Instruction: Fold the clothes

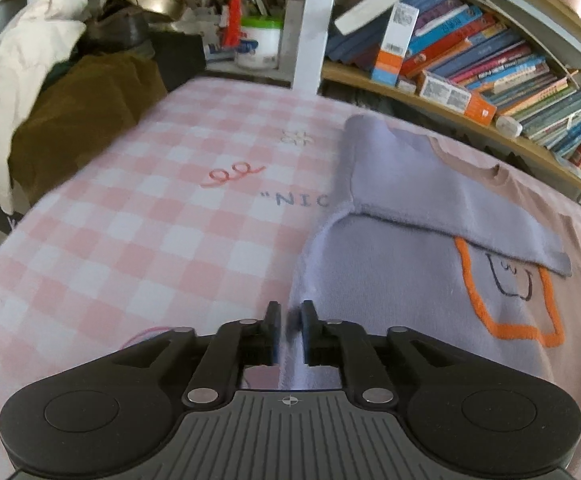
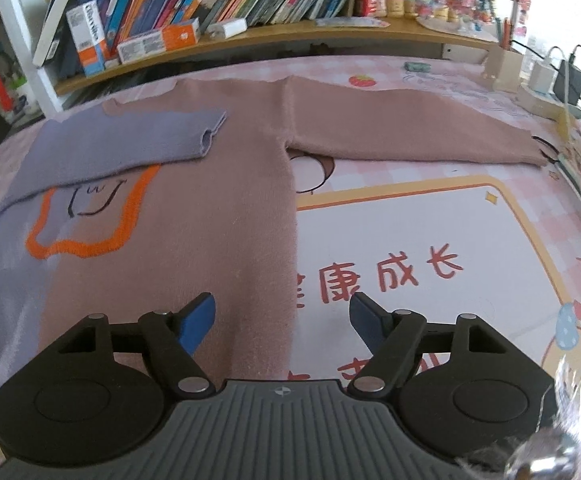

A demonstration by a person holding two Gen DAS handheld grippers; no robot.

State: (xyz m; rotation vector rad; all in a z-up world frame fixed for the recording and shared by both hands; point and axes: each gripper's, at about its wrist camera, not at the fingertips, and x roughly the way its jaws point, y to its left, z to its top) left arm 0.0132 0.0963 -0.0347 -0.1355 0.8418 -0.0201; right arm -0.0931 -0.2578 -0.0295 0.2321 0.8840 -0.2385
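Two colours split the sweater (image 2: 194, 208) you are working on: a lavender half on your left and a dusty-pink half on your right, spread flat on the pink checked cloth (image 1: 138, 216). Your left gripper (image 1: 290, 318) has its fingers pressed nearly together on the lavender bottom edge, a strip of the knit running up between the pads. Ahead of those fingers and to their right, the lavender sleeve (image 1: 430, 196) lies folded across the chest, its cuff covering the top of the orange outline (image 1: 530, 316).

Only your left view shows the heap of cream and brown garments (image 1: 38, 104) far off to the left of the fingers, and the "NIC" lettering (image 1: 302, 200) on the cloth ahead.

Your right gripper (image 2: 281, 310) has its blue pads (image 2: 200, 320) wide apart, hovering over the pink side edge of the body, holding nothing. Only this view shows the pink sleeve (image 2: 410, 128) stretched straight out, ahead and to the right of the fingers, over the printed mat (image 2: 430, 248). Both views show the bookshelf (image 2: 250, 36) beyond the sweater.
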